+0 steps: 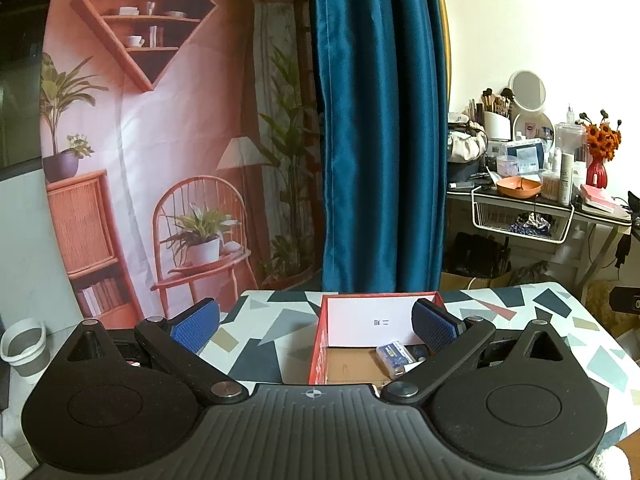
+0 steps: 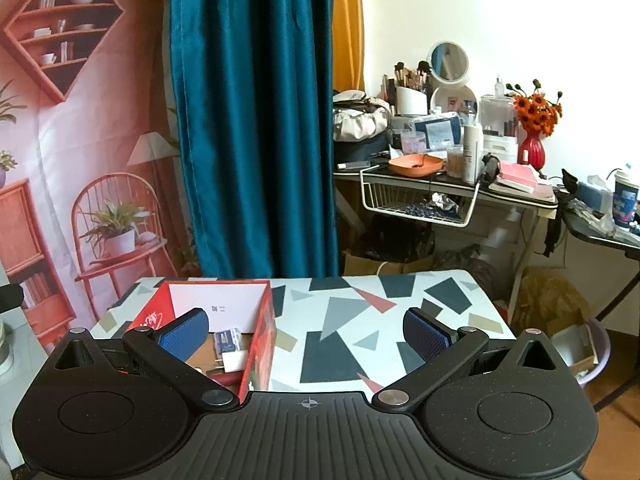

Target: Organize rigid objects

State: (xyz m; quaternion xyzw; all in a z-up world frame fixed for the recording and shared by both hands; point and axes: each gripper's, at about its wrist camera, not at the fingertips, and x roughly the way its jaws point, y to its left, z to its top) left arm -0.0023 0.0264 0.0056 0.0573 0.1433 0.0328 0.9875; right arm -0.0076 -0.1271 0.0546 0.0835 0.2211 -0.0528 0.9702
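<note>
Rigid objects sit in the red box [image 2: 260,344] on the patterned table [image 2: 400,320]: a blue-white small box [image 2: 226,340], a white charger plug [image 2: 234,360], something red below it, unclear. Left gripper [image 1: 316,328]: jaws spread wide, holding nothing, right pad over the box interior. Right gripper [image 2: 306,332]: also wide open and empty, left pad over the box, right pad above bare tabletop. No loose items visible on the table. Risk, as I judge it: lowering either gripper could catch the thin box wall between the jaws and shove or tip the box; the clustered items could get nudged together.
</note>
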